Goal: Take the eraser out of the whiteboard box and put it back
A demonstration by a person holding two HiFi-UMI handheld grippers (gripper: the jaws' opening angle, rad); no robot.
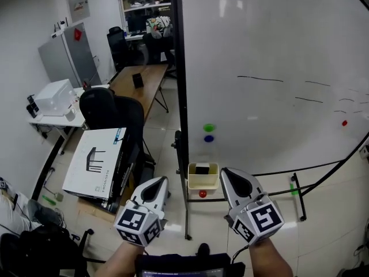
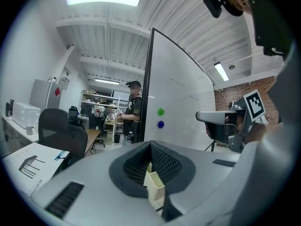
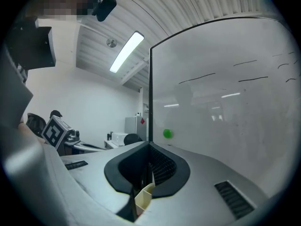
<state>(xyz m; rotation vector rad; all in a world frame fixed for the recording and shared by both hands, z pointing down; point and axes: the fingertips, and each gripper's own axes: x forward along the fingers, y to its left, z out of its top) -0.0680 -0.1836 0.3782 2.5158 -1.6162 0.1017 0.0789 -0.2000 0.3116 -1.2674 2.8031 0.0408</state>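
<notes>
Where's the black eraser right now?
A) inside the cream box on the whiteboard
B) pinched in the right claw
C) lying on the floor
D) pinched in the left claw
A: the head view shows the eraser lying inside the cream box, which hangs at the lower edge of the whiteboard.

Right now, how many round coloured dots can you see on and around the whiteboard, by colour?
Green dot: 1
Blue dot: 1
Red dots: 2, the other just under the cream box
Total: 4
</notes>
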